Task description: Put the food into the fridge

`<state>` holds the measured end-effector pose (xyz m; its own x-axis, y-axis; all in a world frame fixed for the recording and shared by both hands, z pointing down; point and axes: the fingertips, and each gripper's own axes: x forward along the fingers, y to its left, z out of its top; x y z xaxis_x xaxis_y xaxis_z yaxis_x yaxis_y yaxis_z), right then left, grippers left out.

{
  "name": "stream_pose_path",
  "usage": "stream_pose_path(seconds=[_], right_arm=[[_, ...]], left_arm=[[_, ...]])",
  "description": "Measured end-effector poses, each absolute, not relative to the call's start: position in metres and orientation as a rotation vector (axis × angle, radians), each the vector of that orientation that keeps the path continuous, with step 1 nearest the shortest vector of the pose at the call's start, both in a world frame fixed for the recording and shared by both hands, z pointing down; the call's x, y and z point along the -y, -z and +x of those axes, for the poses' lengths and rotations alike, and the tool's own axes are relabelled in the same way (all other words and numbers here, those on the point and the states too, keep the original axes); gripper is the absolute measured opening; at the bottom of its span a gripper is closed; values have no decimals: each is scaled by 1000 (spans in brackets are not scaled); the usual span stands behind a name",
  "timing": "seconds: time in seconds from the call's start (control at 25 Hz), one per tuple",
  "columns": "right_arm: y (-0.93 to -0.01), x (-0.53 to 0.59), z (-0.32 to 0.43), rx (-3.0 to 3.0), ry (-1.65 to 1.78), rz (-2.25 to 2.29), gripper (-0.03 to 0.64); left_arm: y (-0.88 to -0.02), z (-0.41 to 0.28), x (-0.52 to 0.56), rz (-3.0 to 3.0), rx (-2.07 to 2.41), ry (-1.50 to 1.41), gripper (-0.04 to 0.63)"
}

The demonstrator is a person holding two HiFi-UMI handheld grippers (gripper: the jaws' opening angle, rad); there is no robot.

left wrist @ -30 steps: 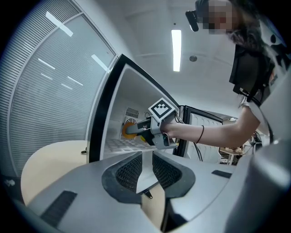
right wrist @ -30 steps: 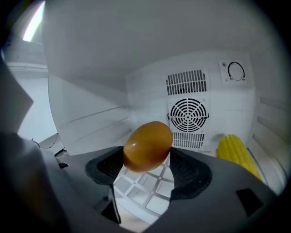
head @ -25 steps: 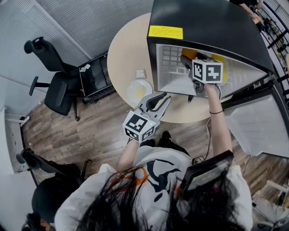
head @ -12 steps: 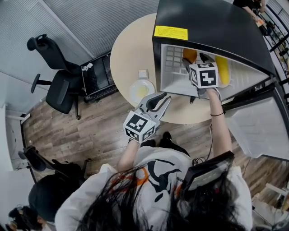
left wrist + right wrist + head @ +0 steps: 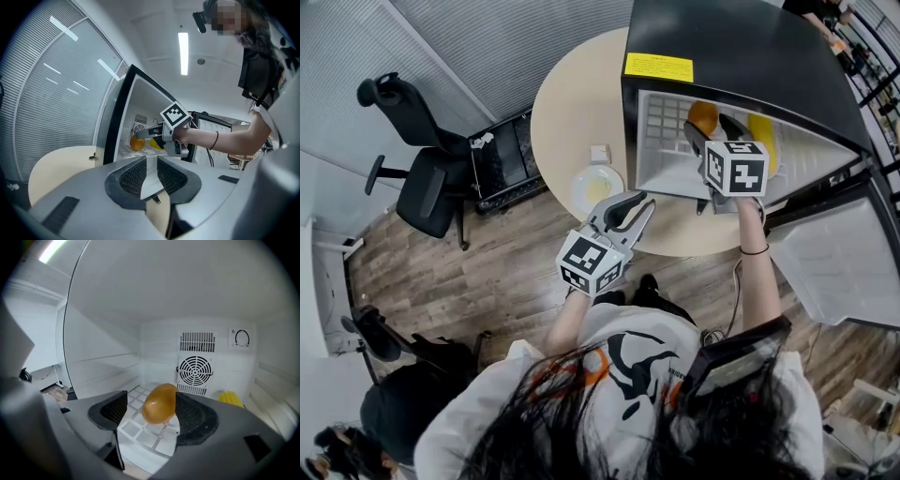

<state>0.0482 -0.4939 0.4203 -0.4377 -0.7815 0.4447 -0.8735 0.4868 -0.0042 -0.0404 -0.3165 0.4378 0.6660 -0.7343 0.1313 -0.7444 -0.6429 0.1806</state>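
Note:
A round orange-brown food [image 5: 159, 403] rests on the white wire shelf [image 5: 140, 437] inside the open black fridge [image 5: 722, 47]. It lies between the jaws of my right gripper [image 5: 150, 414], close to the right pad, with a gap on the left; the gripper is open. In the head view my right gripper [image 5: 710, 131] sits at the fridge mouth, the food [image 5: 703, 114] just past its tips. A yellow corn cob [image 5: 229, 398] lies deeper right. My left gripper [image 5: 630, 208] hovers over the round table's near edge, shut and empty.
A white plate [image 5: 592, 185] holding something pale yellow and a small white object [image 5: 597, 153] sit on the beige table [image 5: 567, 103]. The fridge door [image 5: 834, 262] stands open to the right. An office chair [image 5: 422, 178] stands at the left on the wood floor.
My right gripper has drawn back out of the fridge toward the person, and the orange-brown food now shows on the shelf beyond its tips. The left gripper has stayed in place.

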Motion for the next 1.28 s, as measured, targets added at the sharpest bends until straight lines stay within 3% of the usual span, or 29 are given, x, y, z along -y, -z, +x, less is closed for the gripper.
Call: stream_pose_path(seconds=[0.56, 0.6, 0.72, 1.28], right_arm=[[-391, 415, 34, 2547, -503, 1466, 311], [-392, 408, 33, 2549, -517, 1491, 282], [-394, 386, 36, 2531, -552, 1606, 86], [-443, 280, 28, 2412, -817, 1760, 84]], left_arm=[[-435, -48, 304, 2696, 1147, -75, 77], [-434, -49, 302, 2699, 1143, -75, 77], [-432, -53, 295, 2709, 1128, -77, 77], [-456, -67, 242, 2717, 971, -124, 77]])
